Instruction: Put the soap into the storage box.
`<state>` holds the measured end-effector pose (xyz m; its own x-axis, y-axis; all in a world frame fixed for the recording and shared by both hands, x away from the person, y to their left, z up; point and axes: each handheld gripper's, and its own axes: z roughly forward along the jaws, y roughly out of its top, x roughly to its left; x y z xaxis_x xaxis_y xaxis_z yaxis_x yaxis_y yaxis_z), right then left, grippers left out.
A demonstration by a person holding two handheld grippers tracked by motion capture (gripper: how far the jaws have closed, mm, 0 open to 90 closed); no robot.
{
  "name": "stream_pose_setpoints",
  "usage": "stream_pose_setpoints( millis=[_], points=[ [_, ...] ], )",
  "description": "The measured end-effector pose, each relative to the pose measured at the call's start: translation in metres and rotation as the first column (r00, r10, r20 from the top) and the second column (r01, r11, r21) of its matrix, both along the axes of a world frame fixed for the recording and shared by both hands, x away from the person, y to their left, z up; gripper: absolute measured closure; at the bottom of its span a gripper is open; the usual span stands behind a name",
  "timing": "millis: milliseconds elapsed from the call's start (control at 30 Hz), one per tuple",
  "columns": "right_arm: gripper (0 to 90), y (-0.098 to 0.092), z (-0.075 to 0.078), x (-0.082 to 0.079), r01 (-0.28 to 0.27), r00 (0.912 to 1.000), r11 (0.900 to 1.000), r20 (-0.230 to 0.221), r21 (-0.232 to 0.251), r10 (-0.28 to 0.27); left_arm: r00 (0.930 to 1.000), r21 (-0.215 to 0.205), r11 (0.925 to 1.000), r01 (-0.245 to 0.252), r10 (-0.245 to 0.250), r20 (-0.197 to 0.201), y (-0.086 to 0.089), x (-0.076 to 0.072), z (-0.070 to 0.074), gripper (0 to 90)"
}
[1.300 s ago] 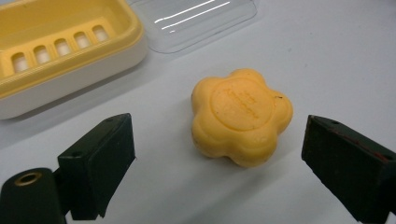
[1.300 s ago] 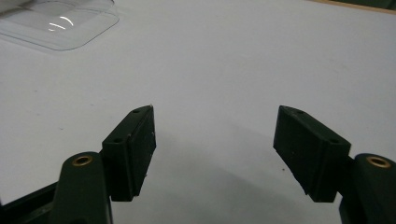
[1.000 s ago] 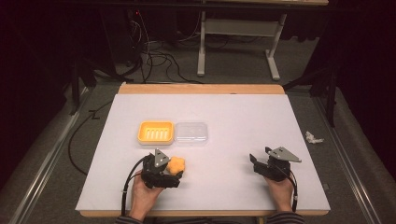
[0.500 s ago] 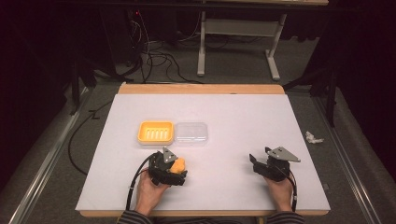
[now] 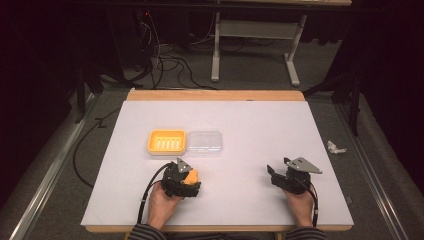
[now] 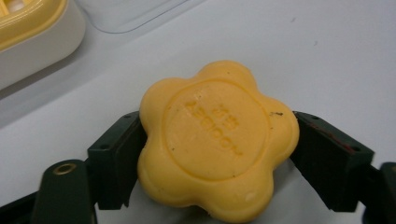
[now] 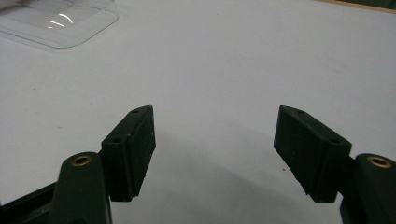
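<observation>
Worktop [image 5: 250,130]: we record a white sheet over a wooden board, whose bare edge shows along the far side. We find no print on the sheet.

Soap dish [image 5: 167,142]: we list a yellow rectangular tray with raised ribs inside, standing left of centre on the worktop. In the left gripper view its pale wall fills the top left corner. We read no label on it.

Lid [image 5: 205,143]: we list a clear plastic cover lying flat, touching or just beside the right side of the soap dish. We read no writing on it.

Right hand-held gripper [image 5: 276,174]: we see it held low at the near right of the worktop, well apart from the other items. Its jaws stand wide apart with nothing but bare white sheet between them.

Left hand-held gripper [image 5: 188,181]: we see it at the near left, just in front of the soap dish. Its jaws have just been closing and now press on both sides of the soap.

Soap [image 6: 217,140]: we list an orange-yellow, flower-shaped bar with rounded lobes, clamped in the left hand-held gripper near the soap dish. A round raised centre carries stamped lettering in two lines; the letters are too shallow and skewed for us to read with confidence.

Paper scrap [image 5: 335,147]: we note a small crumpled white piece on the floor, right of the worktop.
</observation>
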<state>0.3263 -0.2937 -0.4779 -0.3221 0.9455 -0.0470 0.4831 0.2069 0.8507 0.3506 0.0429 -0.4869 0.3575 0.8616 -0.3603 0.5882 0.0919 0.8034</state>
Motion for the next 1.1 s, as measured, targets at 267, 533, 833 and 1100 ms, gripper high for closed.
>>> stream_pose_setpoints(
  millis=[267,533,833,1100],
  points=[
    [29.8,0.000,0.000,0.000,0.001,1.0000,1.000,0.002,0.007,-0.001,0.9997,0.018,0.9996,0.023,-0.023,0.003,0.000,-0.001,0.001,27.3],
    [29.8,0.000,0.000,0.000,0.003,1.0000,1.000,0.002,0.006,-0.003,0.9993,0.023,0.9993,0.030,-0.030,0.023,0.001,-0.003,0.003,27.8],
    [29.5,0.000,0.000,-0.001,0.004,1.0000,1.000,0.003,0.011,-0.004,0.9986,0.014,0.9992,0.037,-0.037,0.037,0.004,-0.005,0.010,27.9],
    [29.4,0.000,0.000,-0.001,-0.001,1.0000,1.000,0.004,0.003,0.001,0.9982,-0.014,0.9997,0.019,-0.019,0.057,0.014,-0.007,0.025,27.9]
  ],
)
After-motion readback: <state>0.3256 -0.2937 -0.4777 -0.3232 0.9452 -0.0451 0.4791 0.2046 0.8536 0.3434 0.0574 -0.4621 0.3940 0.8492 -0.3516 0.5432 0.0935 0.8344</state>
